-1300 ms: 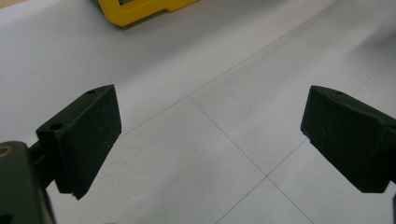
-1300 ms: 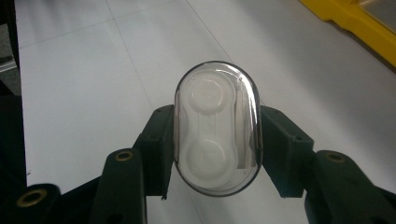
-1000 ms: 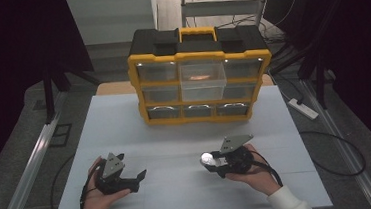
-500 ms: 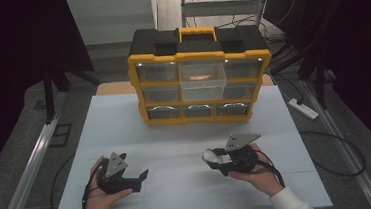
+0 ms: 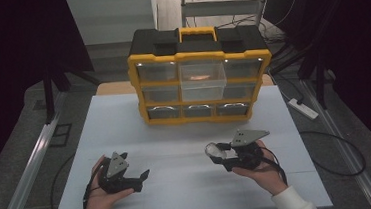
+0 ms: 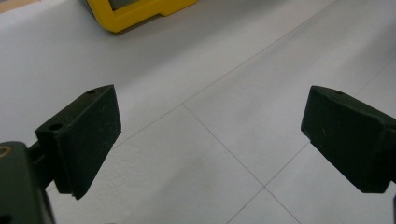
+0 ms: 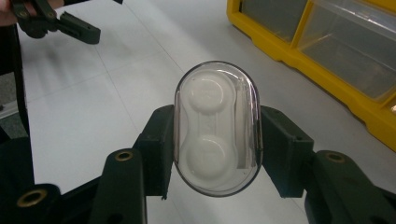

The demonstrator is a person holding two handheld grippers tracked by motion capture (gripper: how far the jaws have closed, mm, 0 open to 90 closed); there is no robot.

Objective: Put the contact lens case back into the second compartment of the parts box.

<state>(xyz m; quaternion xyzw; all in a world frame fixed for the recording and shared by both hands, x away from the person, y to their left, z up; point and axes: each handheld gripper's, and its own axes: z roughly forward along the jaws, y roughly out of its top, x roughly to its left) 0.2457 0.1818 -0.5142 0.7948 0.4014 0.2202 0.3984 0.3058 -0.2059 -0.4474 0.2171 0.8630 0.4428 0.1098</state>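
Note:
My right gripper point(image 5: 216, 153) is shut on a clear oval case point(image 5: 214, 151) with a white two-well insert, held just above the white table. In the right gripper view the case point(image 7: 217, 127) stands upright between both pads. My left gripper point(image 5: 133, 166) rests low at the front left, open, with only bare table between its jaws point(image 6: 210, 135). It also appears far off in the right gripper view point(image 7: 56, 21). A yellow and black drawer organizer point(image 5: 199, 48) stands at the back of the table, and its middle clear drawer point(image 5: 202, 80) is pulled out.
The white table point(image 5: 186, 134) has bare surface between the grippers and the organizer. The organizer's yellow base corner point(image 6: 140, 11) sits at the top of the left gripper view. A white power strip point(image 5: 302, 109) lies on the floor at the right.
My right gripper has shifted slightly to the right with the clear case still in it. The left gripper has stayed where it was.

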